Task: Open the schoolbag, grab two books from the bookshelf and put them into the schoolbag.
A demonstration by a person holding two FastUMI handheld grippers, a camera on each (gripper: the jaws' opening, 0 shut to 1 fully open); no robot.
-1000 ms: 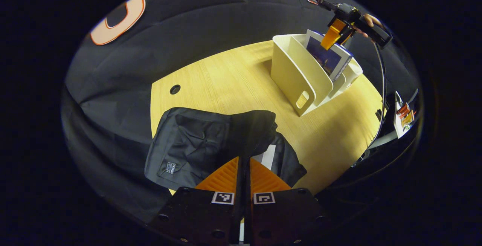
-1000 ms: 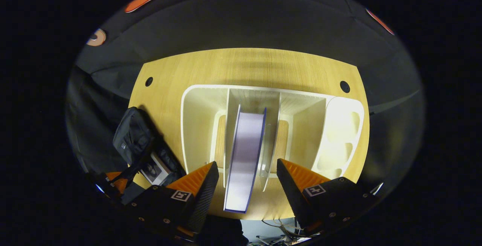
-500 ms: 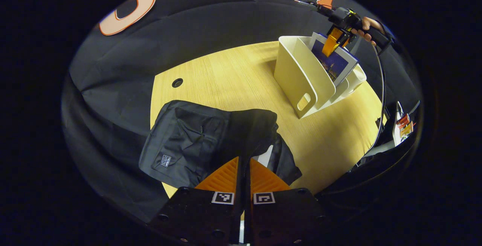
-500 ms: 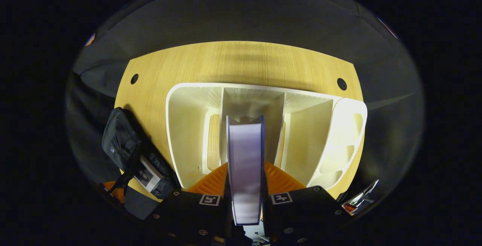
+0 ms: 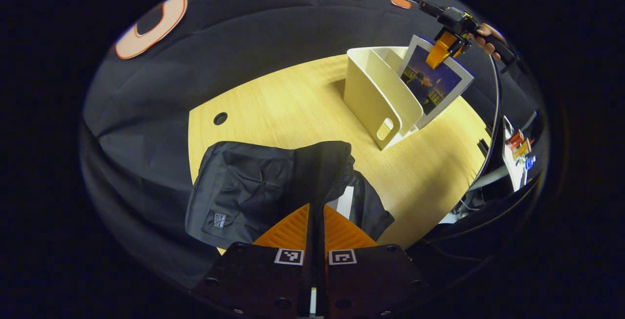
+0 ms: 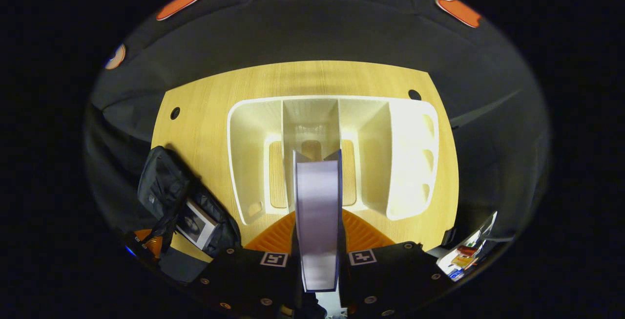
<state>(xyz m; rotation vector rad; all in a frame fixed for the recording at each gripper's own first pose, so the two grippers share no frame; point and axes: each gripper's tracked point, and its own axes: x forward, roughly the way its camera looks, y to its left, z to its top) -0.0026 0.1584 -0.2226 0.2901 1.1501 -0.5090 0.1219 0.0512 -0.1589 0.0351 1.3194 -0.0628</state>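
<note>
Right gripper [image 6: 317,221]: fingers closed on both covers of the book [image 6: 318,221], gripped at its top edge. In the left gripper view this book [image 5: 434,84] hangs upright above the bookshelf [image 5: 378,89], cover facing the schoolbag, long axis near vertical and slightly tilted, lower corner at the shelf's front. Left gripper [image 5: 316,221]: fingers closed together on the black schoolbag's [image 5: 254,187] opening edge. Schoolbag lies flat on the wooden table [image 5: 293,109], opening toward the bookshelf, another book [image 6: 195,223] inside.
</note>
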